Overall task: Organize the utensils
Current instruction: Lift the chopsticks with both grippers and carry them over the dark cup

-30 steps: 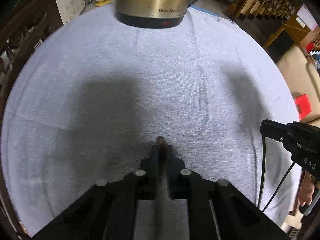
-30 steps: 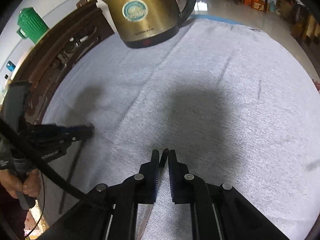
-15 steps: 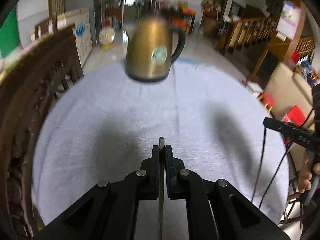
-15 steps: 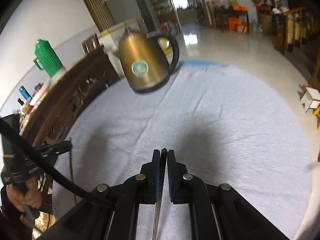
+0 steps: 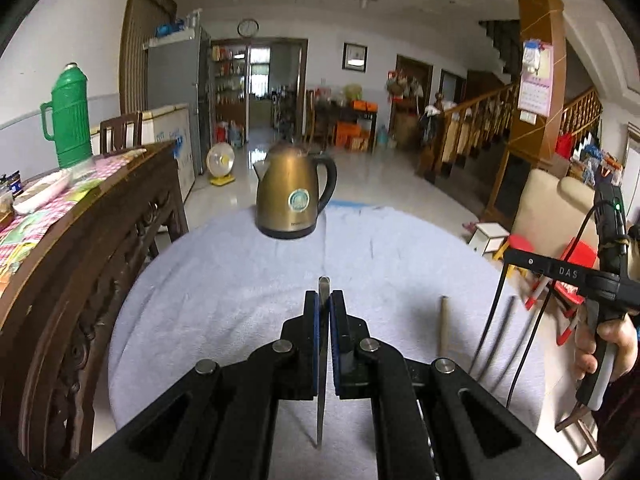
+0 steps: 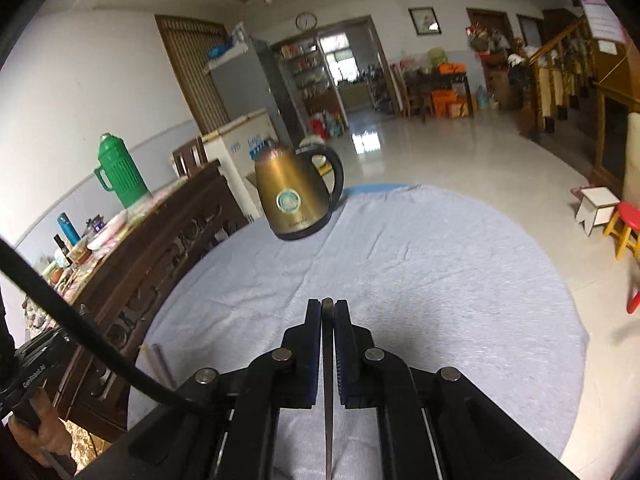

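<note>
My left gripper (image 5: 324, 294) is shut on a thin metal utensil (image 5: 321, 392), seen edge-on, its tip sticking out past the fingertips. It is held above the round table covered in grey cloth (image 5: 240, 280). My right gripper (image 6: 327, 304) is shut on a second thin metal utensil (image 6: 328, 400), also edge-on and lifted over the cloth (image 6: 440, 280). The right gripper's body shows at the right edge of the left wrist view (image 5: 560, 274). A wooden stick-like handle (image 5: 443, 324) lies on the cloth to the right of my left gripper.
A brass-coloured electric kettle (image 5: 294, 196) stands at the table's far edge; it also shows in the right wrist view (image 6: 296, 196). A carved dark wooden sideboard (image 5: 80, 240) with a green thermos (image 5: 72, 116) runs along the left. Stools (image 6: 624, 228) stand on the floor to the right.
Both grippers have tilted up and lifted from close over the cloth, so the room and whole kettle now show. Each still holds its utensil.
</note>
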